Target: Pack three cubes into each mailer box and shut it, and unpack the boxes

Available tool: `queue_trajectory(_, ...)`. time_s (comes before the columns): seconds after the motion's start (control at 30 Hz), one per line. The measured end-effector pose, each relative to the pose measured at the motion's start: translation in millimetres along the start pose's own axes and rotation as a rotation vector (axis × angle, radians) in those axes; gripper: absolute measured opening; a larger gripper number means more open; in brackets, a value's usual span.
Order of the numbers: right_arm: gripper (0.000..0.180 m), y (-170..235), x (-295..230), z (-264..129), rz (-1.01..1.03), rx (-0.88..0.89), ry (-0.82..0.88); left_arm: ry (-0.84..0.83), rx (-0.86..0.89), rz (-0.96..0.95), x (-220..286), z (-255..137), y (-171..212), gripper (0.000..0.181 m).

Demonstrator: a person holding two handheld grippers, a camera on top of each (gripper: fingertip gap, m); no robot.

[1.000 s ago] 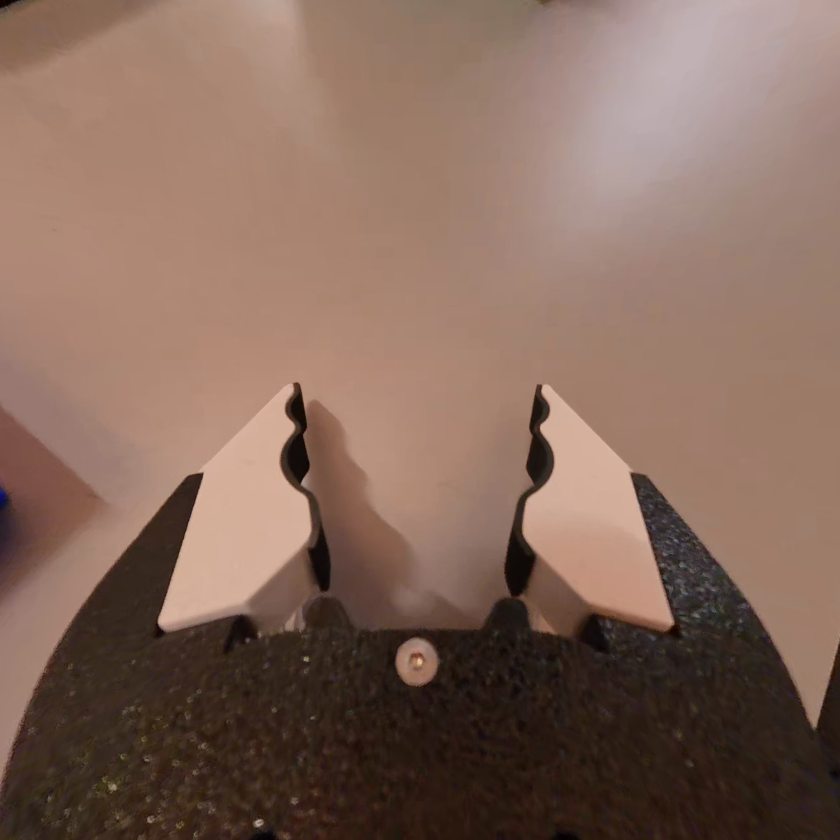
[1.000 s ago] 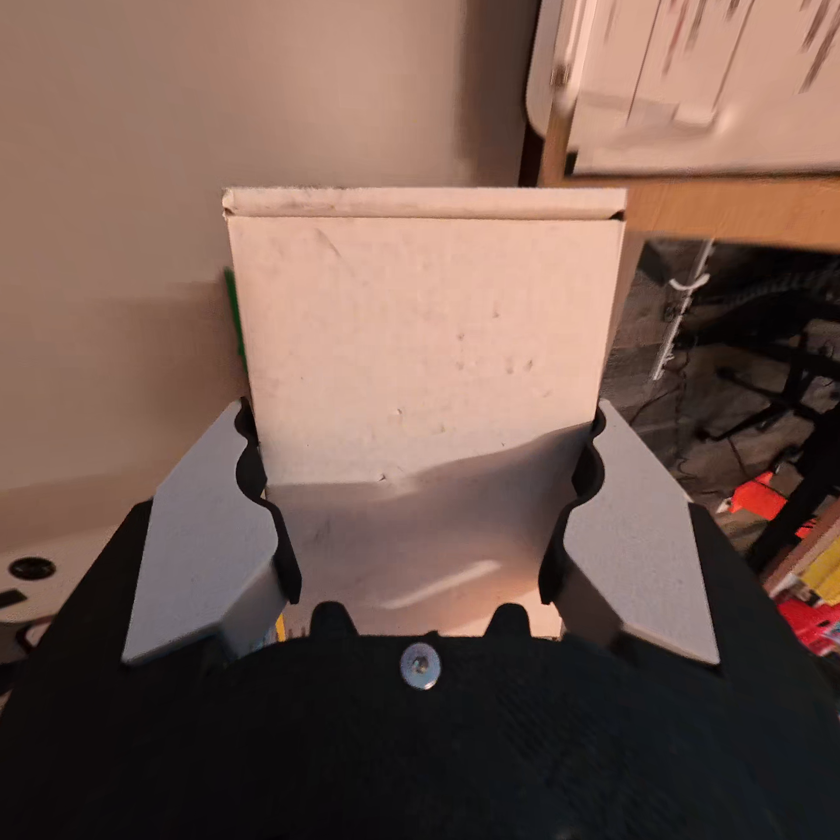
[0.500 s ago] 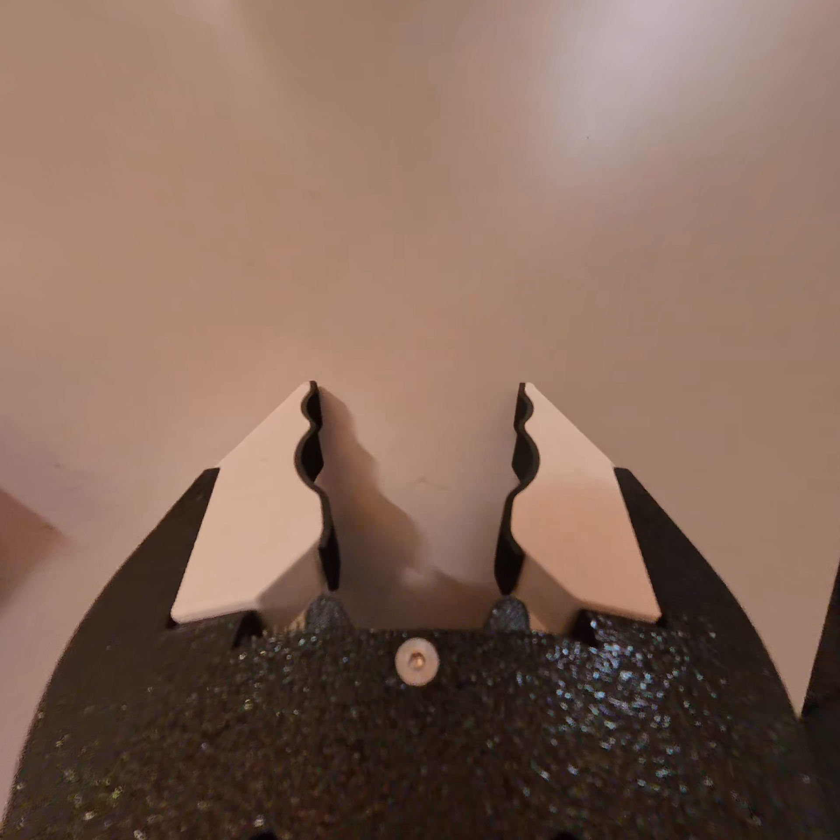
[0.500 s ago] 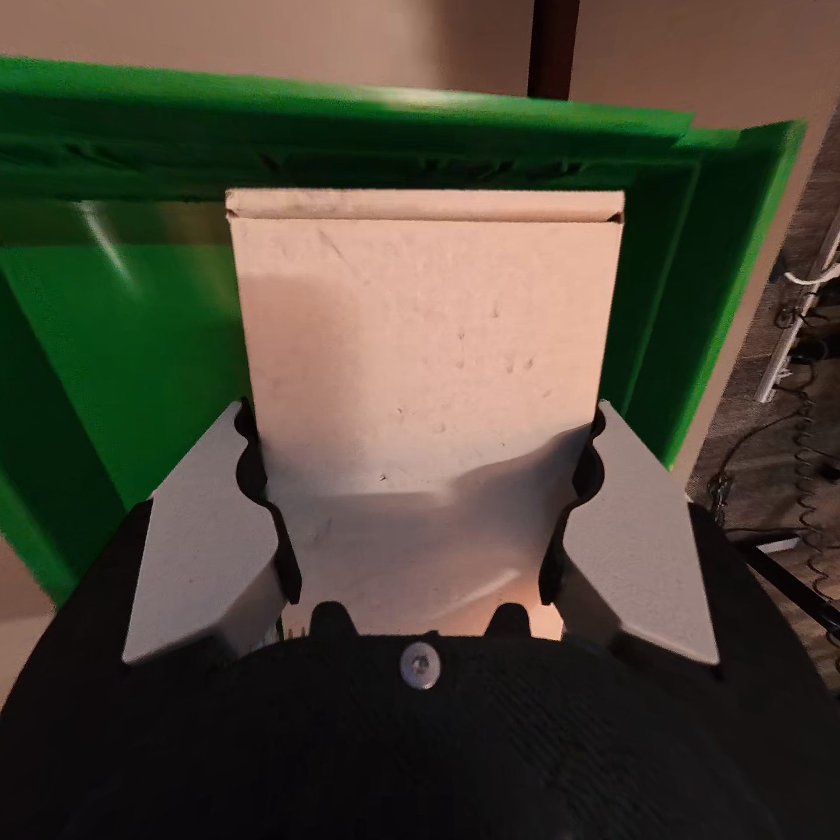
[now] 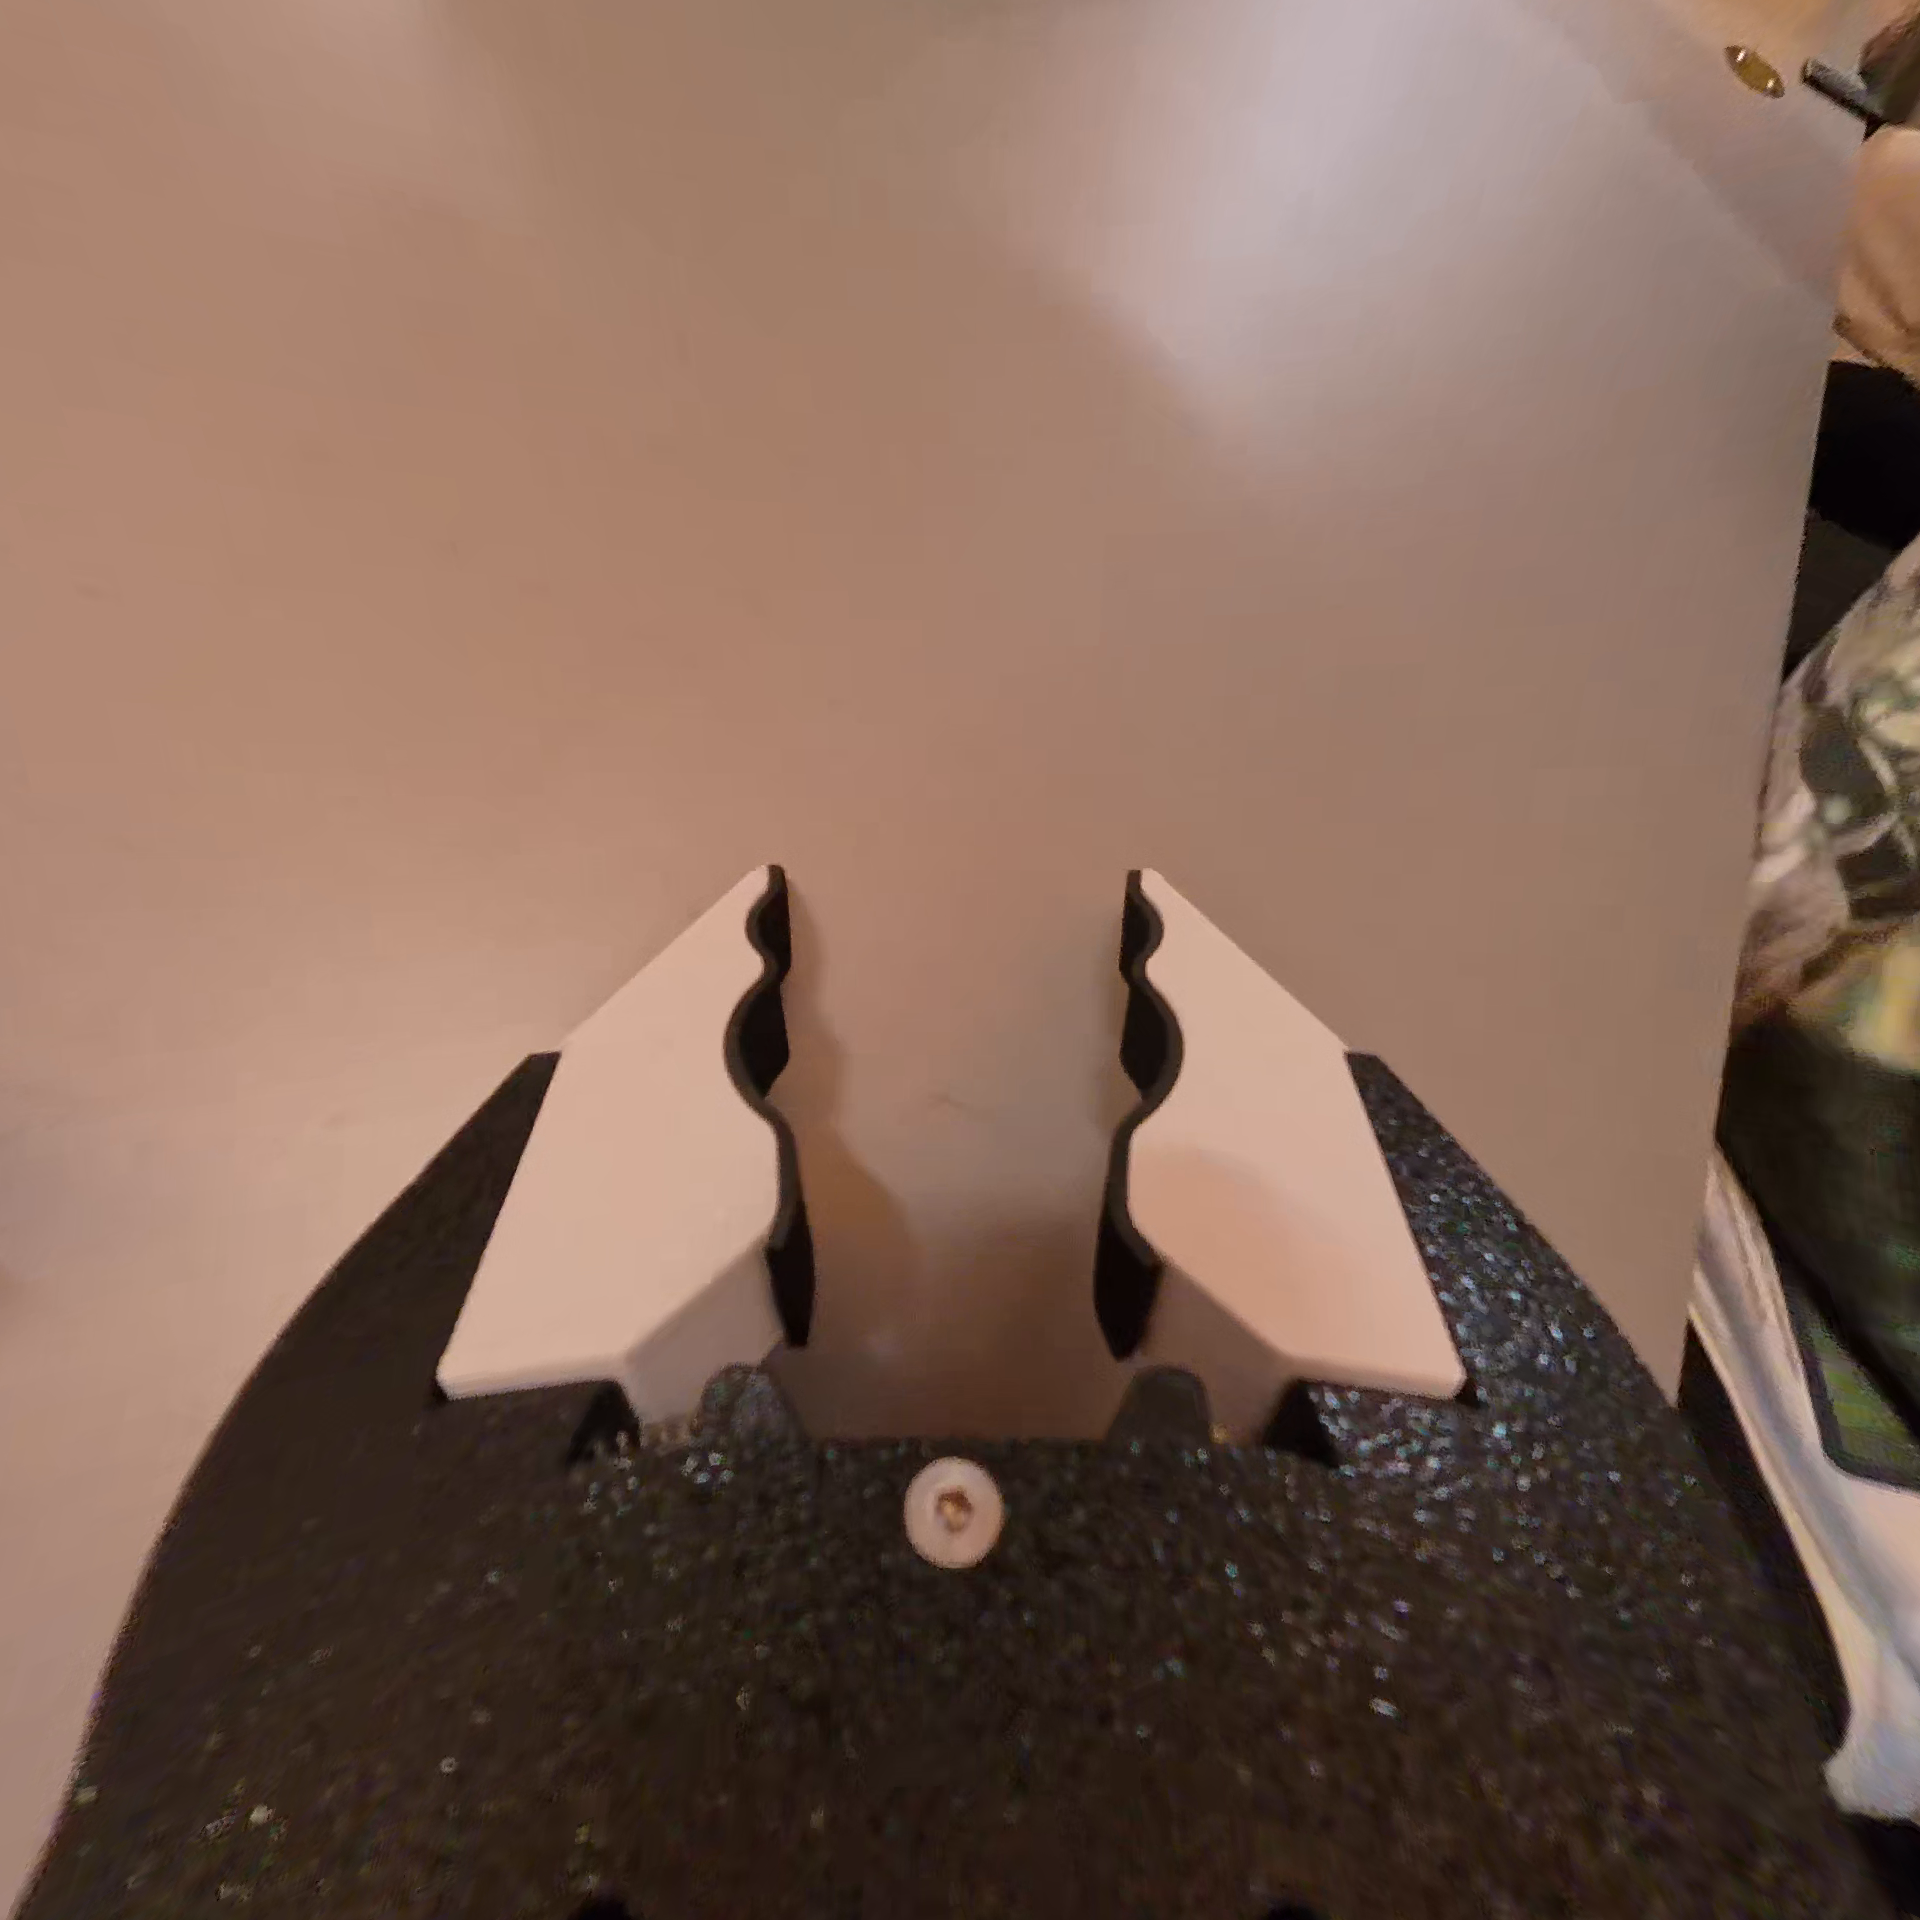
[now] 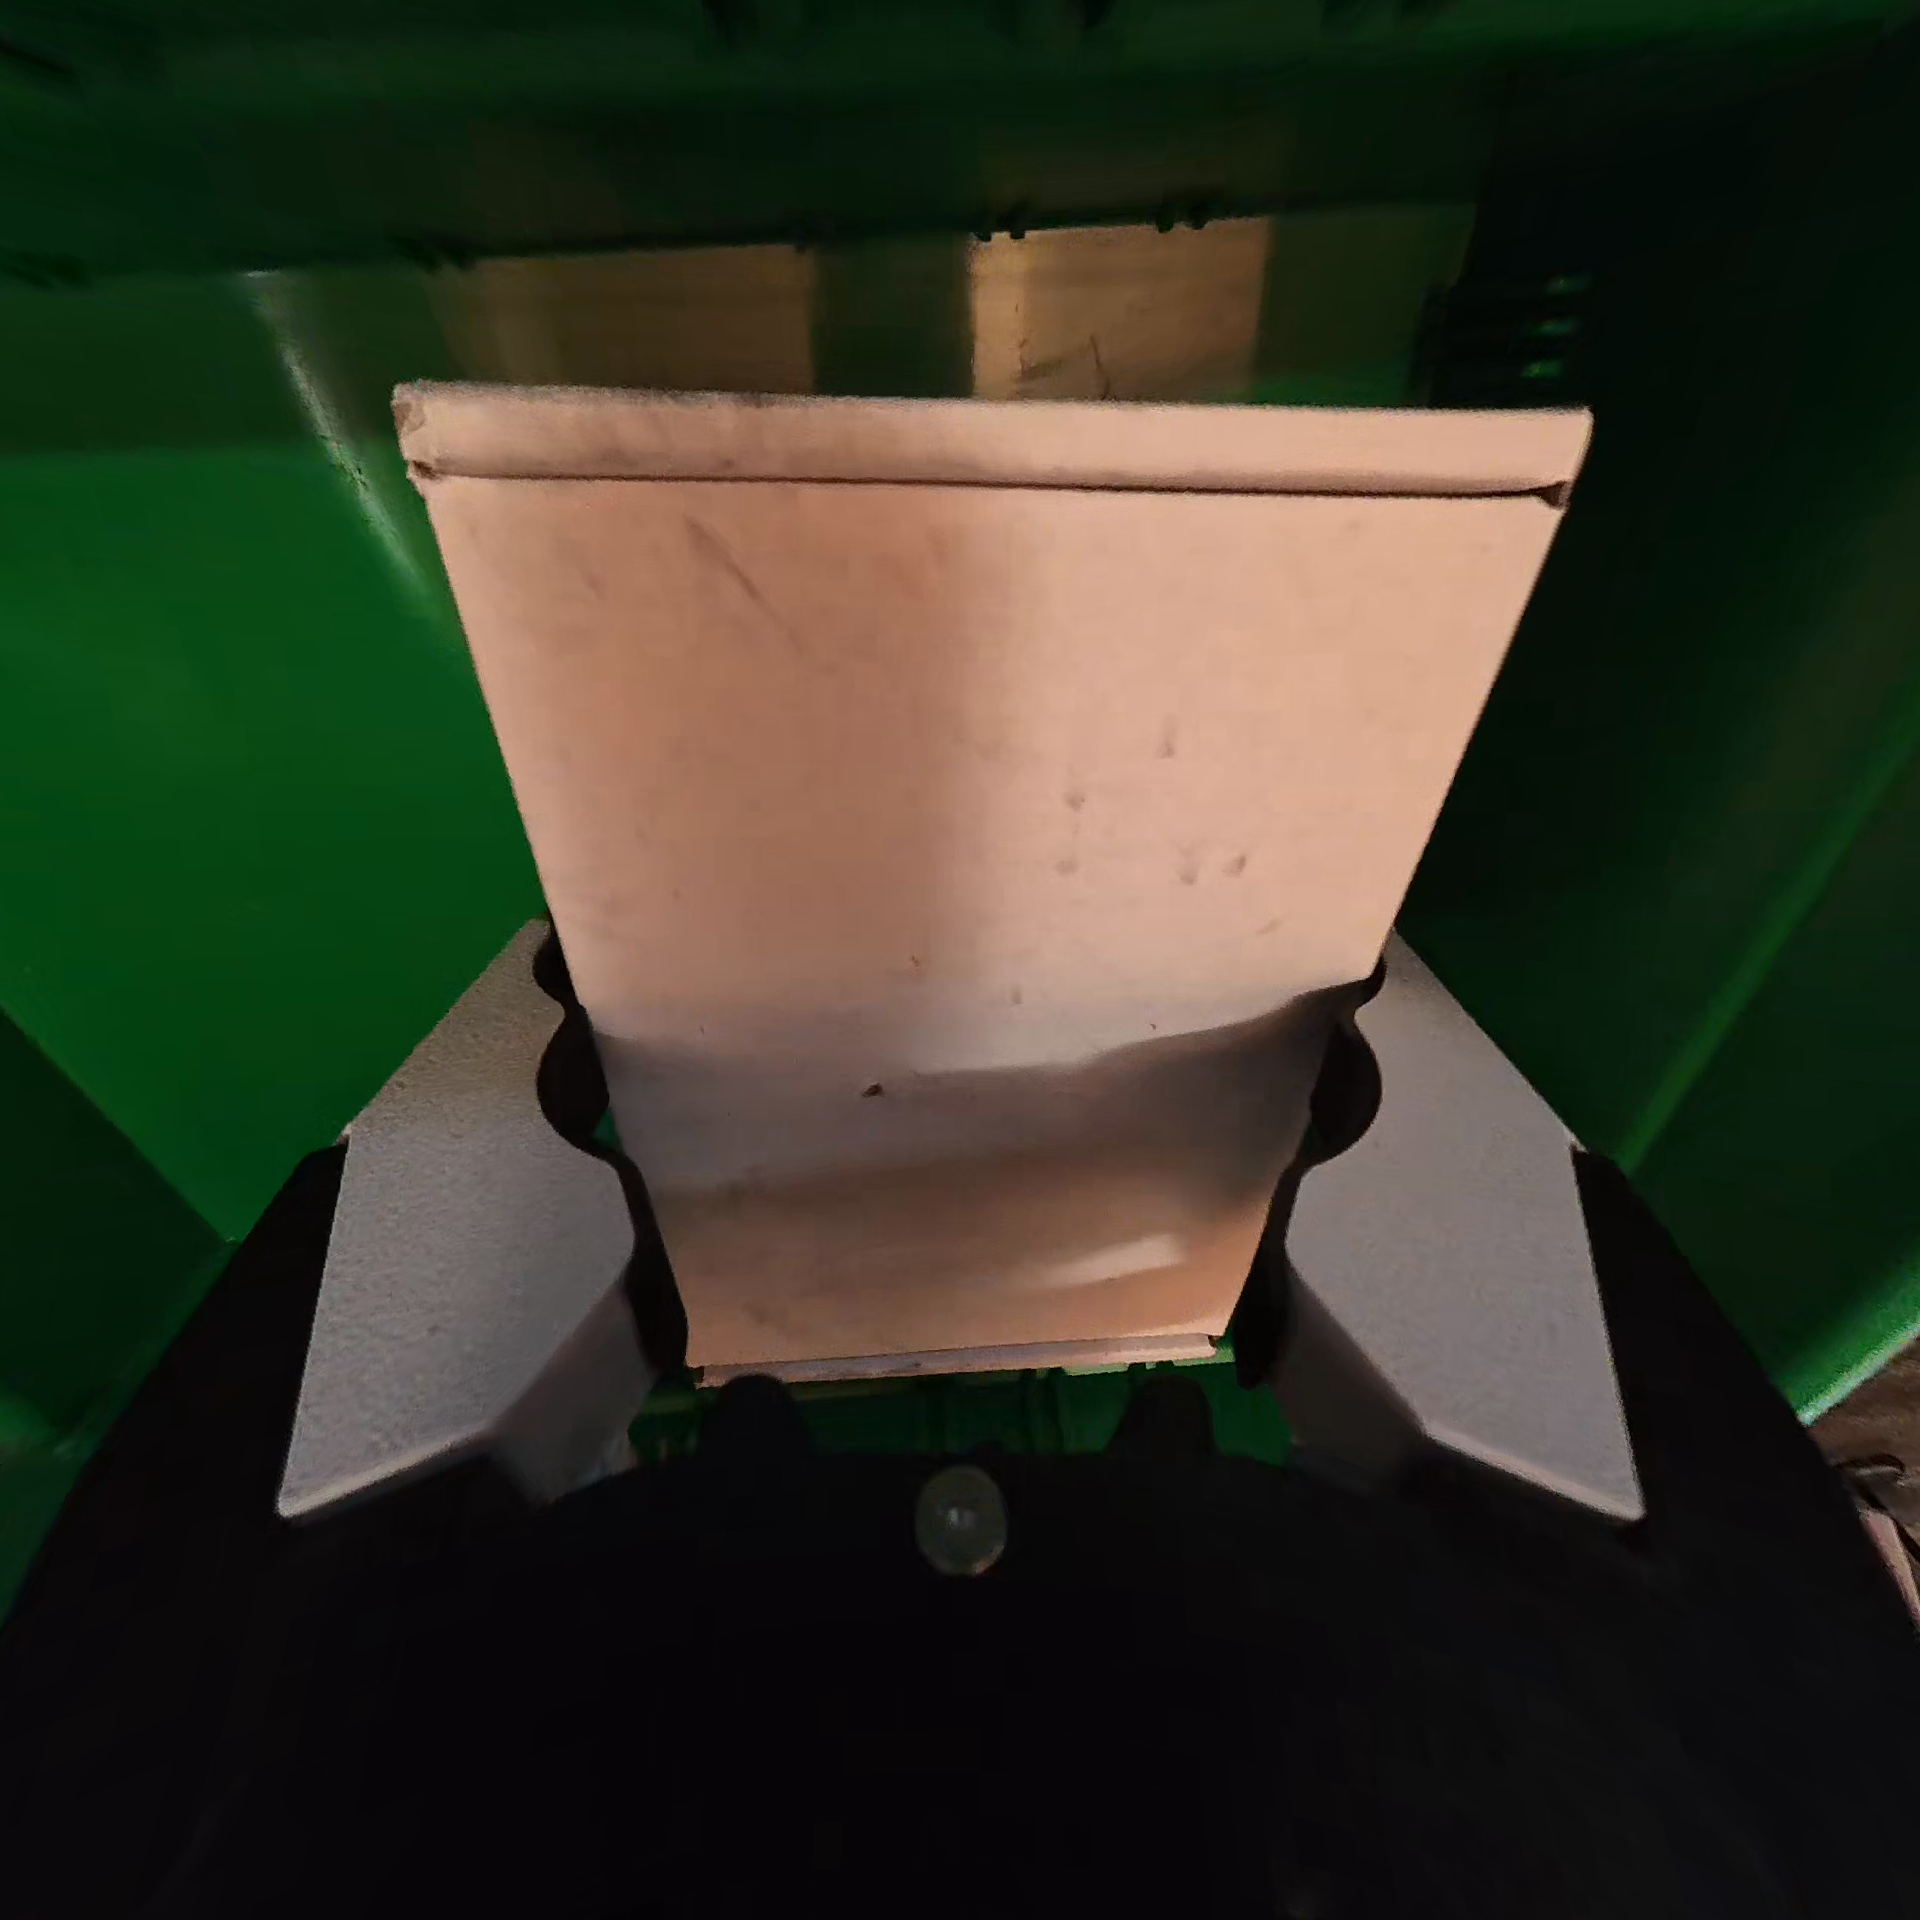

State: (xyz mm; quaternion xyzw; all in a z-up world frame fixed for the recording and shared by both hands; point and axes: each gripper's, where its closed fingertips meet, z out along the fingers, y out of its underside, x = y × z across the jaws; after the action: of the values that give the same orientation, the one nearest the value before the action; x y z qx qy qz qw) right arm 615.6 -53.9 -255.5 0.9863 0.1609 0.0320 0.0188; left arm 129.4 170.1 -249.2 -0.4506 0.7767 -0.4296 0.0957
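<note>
One shut box going into the green bin

Our right gripper (image 6: pixel 961 1049) clamps a closed mailer box (image 6: pixel 966 790) by its sides inside the green bin (image 6: pixel 208 665) — two more boxes (image 6: pixel 1117 312) at 12 o'clock. Our left gripper (image 5: pixel 956 935) hangs half open, empty, over the bare table (image 5: pixel 935 416). We judge packing nearly done; unpacking remains.

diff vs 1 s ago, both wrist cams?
The right tongs carried the closed white box from beside a wall and shelf into the green bin, where two more boxes now show at the back. The left tongs narrowed and drifted over the table toward its right edge. Grip on the box unchanged; left tongs hold nothing.
</note>
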Motion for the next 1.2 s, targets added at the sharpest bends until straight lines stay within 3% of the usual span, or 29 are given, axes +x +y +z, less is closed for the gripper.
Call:
queue_trajectory(0.17, 0.142, -1.4, 0.0, 1.6, 0.014, -0.017, 0.033, 0.004, -0.006, 0.025, 2.9, 0.5, 0.8, 0.067)
queue_trajectory(0.3, 0.132, -5.2, 3.0, -11.4, 0.014, 0.018, 0.103, 0.025, 0.0, 0.01, 4.0, -0.2, 0.2, 0.069)
queue_trajectory(0.4, 0.117, 0.6, 1.7, -37.9, 0.017, 0.006, 0.153, -0.013, 0.002, 0.024, 1.2, -0.6, 0.1, 0.08)
queue_trajectory(0.57, 0.117, -15.6, -18.1, -100.5, 0.088, 0.131, 0.3, -0.112, 0.085, 0.116, 2.1, -11.1, -9.9, 0.086)
queue_trajectory(0.7, 0.118, -37.4, -73.8, -144.3, 0.025, 0.26, 0.476, -0.205, 0.081, 0.259, -7.9, -66.4, -34.7, 0.087)
queue_trajectory(0.8, 0.114, -54.3, -139.8, -154.8, -0.06, 0.351, 0.507, -0.329, -0.016, 0.42, -51.0, -127.0, -62.8, 0.09)
queue_trajectory(0.9, 0.11, -76.7, -205.1, -152.2, -0.099, 0.453, 0.465, -0.393, -0.172, 0.481, -119.6, -167.1, -87.9, 0.107)
queue_trajectory(1.07, 0.106, -109.2, -276.4, -144.2, -0.107, 0.536, 0.429, -0.363, -0.556, 0.497, -244.0, -173.9, -91.0, 0.108)
queue_trajectory(1.2, 0.107, -101.1, -301.7, -128.3, -0.077, 0.407, 0.382, -0.341, -0.831, 0.456, -318.6, -161.1, -72.0, 0.113)
